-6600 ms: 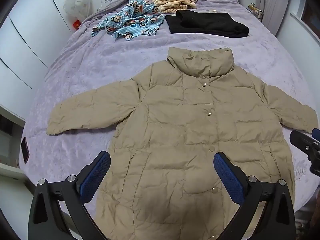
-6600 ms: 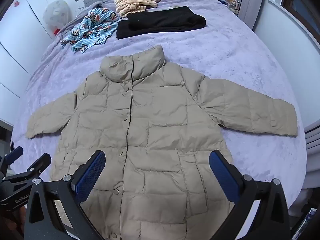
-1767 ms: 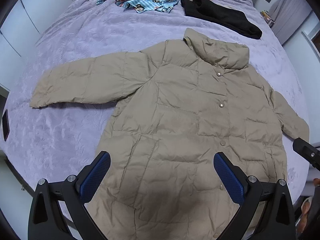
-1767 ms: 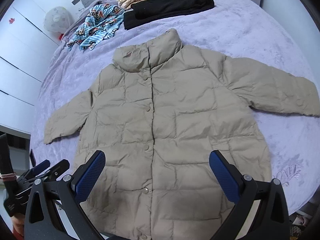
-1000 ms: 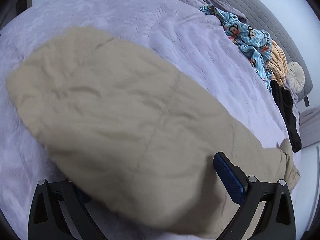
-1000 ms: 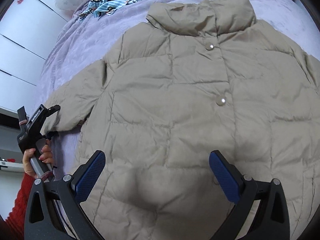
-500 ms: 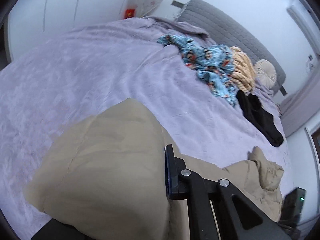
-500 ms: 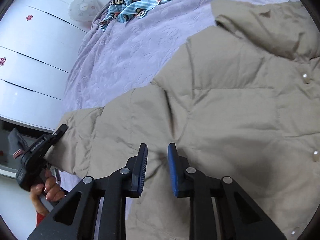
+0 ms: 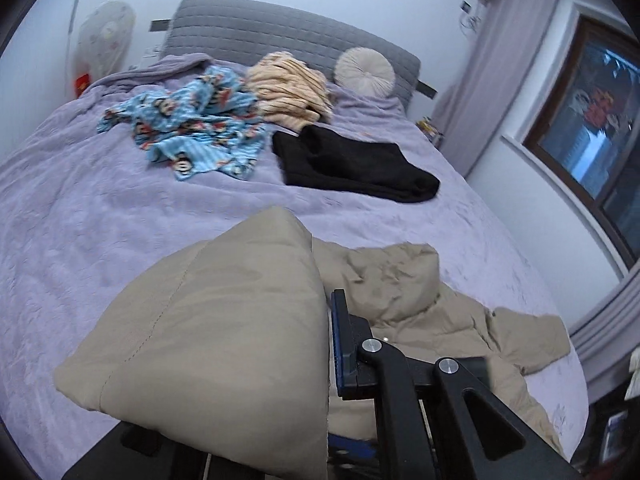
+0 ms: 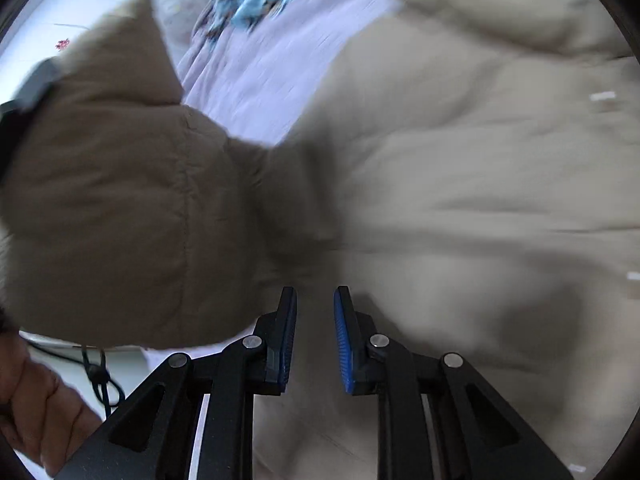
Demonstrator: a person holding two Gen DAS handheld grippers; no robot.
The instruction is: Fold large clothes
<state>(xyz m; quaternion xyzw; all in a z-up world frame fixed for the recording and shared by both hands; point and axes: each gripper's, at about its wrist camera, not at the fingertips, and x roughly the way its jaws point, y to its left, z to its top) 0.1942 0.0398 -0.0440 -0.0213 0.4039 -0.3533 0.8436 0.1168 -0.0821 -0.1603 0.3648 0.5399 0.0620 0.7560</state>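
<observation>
Left gripper clamped on the sleeve, lifted over the jacket on the near end of the bed. Right gripper nearly pinched together at the jacket's left side, can't tell if fabric's caught. Best to carry the sleeve right, across the chest, keep it flat. No containers anywhere.
</observation>
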